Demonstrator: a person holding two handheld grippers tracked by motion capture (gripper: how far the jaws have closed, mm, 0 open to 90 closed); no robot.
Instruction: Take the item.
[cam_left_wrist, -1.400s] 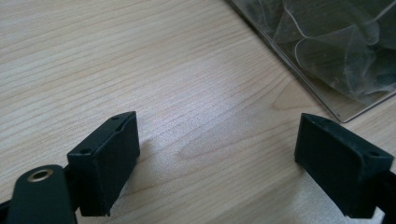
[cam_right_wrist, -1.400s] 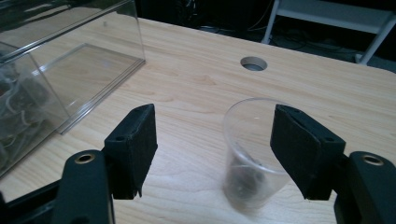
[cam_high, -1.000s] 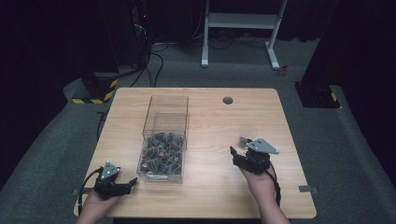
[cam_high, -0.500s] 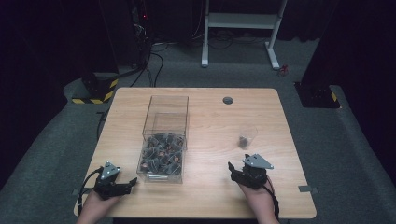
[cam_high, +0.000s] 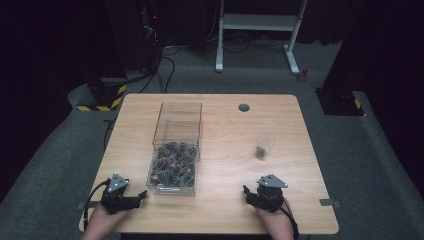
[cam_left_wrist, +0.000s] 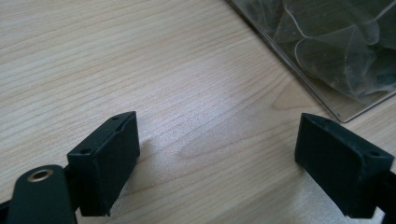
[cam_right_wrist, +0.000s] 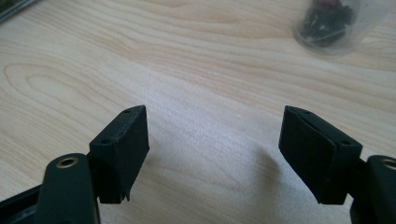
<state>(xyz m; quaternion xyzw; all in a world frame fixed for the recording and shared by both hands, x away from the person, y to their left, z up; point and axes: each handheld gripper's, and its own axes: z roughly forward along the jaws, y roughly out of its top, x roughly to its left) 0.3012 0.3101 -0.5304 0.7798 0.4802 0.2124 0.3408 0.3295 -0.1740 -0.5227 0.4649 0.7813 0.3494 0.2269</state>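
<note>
Light, thin-walled clear plastic cup (cam_high: 264, 145) holding small dark parts, probably crushable: best pinched gently mid-wall. Right gripper (cam_high: 258, 193) open, empty.

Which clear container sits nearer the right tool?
The small clear cup with dark bits inside, standing alone ahead of the right tool. The tall clear box sits farther left.

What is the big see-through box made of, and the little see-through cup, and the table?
The tall clear rectangular box looks like glossy rigid plastic: you see its dark contents through the walls. The small clear cup seems thin plastic too, though glass is possible. The light brown tabletop shows wood grain with a smooth matte finish, maybe laminate.
</note>
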